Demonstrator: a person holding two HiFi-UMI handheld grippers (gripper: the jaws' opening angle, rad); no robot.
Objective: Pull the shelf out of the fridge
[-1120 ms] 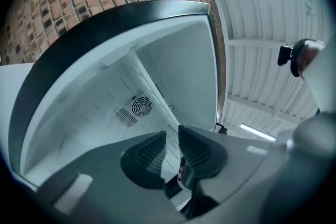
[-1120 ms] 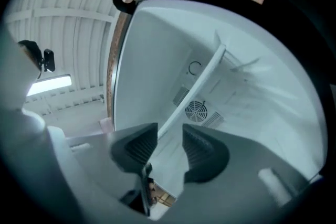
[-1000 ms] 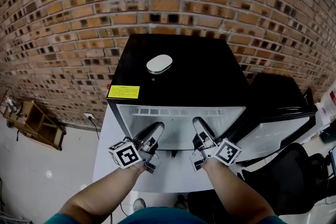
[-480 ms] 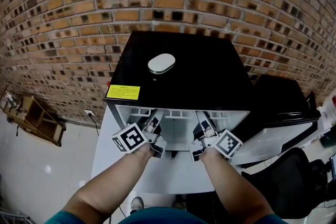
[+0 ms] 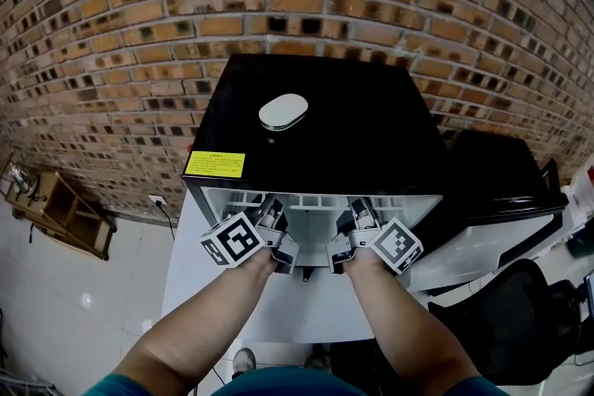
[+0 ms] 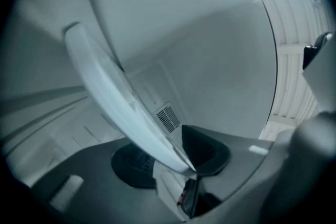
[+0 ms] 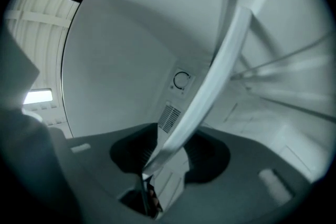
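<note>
Left gripper view: jaws of the left gripper (image 6: 190,171), just closing, pinch the white shelf (image 6: 115,105) by its front edge inside the fridge (image 5: 316,144); the right gripper (image 7: 144,173), likewise closing, pinches it too.

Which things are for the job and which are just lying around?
For the job: fridge, its shelf, left gripper and right gripper, whose jaws have just been closing on the shelf's edge.
Just lying about: white oval thing on the fridge, wooden rack, black chair.
</note>
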